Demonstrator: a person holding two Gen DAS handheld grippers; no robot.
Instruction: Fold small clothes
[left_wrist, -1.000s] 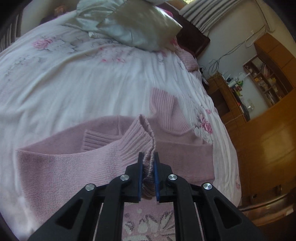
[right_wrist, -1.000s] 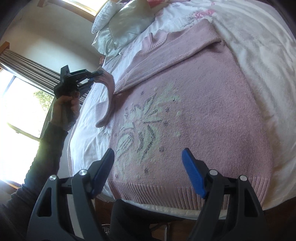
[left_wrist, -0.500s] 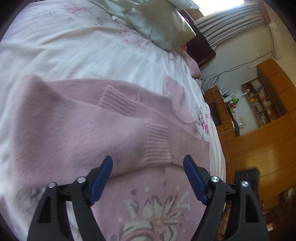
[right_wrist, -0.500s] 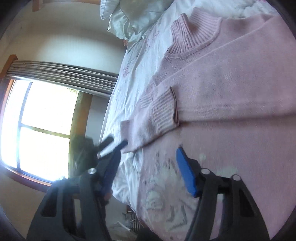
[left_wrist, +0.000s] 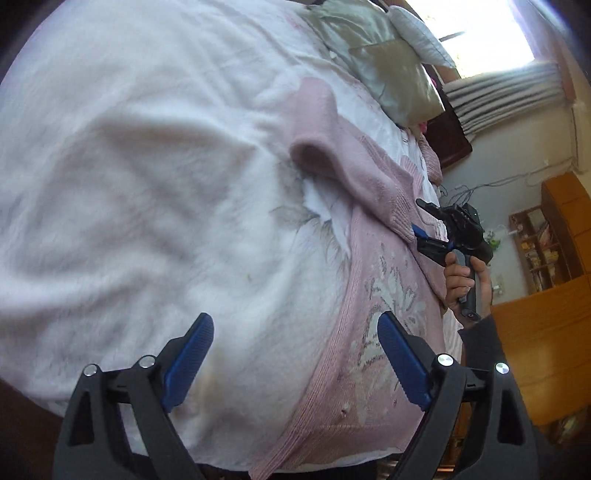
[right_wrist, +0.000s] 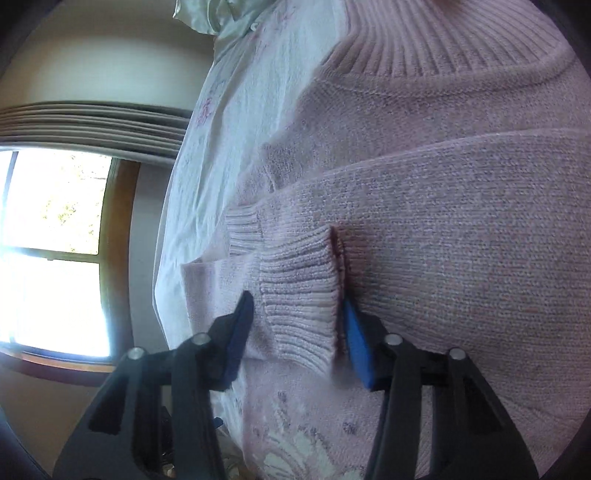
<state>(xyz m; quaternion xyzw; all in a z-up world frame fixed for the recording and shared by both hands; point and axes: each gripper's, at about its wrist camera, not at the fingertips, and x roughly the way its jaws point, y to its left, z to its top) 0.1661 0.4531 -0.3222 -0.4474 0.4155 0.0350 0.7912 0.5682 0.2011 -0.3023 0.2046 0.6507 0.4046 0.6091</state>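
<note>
A white quilted bed cover (left_wrist: 155, 177) is spread across the bed, with silvery satin pillows (left_wrist: 384, 62) at its far end. Daylight is admitted through a wood-framed window (right_wrist: 51, 254) under grey pleated curtains (right_wrist: 92, 129). Orange-brown wooden cabinets (left_wrist: 546, 332) are seen at the right.

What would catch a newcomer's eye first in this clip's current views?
The pink sweater spread on the white bedspread dominates, its pale flower pattern facing up. In the right wrist view, the right tongs stand open on either side of a ribbed cuff folded across the chest. The left tongs hang open above the sweater's side edge, with silvery pillows at the head of the bed.
</note>
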